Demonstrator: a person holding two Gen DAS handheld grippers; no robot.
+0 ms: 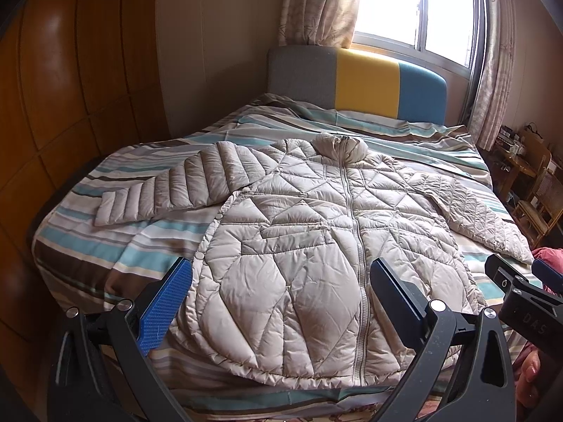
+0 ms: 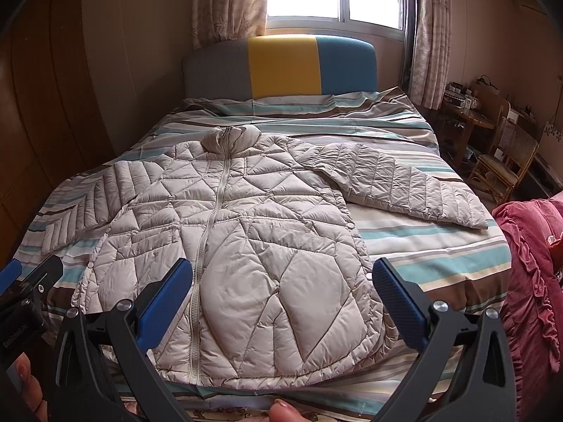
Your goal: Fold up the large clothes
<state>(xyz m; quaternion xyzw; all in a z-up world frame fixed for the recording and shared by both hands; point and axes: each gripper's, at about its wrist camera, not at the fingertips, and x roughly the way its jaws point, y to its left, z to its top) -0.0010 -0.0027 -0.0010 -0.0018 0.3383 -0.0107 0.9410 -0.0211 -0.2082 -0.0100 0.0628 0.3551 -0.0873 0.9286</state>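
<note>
The puffy jacket (image 1: 316,239) lies flat, front up and zipped, on the striped bedspread (image 1: 105,246) — its length runs from the hem, nearest both claws, up to the collar by the headboard (image 1: 355,81). Going left to right: the left gripper (image 1: 278,302) hangs spread wide and empty above the hem, left of the zip; the right gripper (image 2: 281,302), also spread and empty, hangs right of it. Each sleeve lies on its own hand's side. The only writing is "DAS" on the right tool's body; the jacket shows no brand.
</note>
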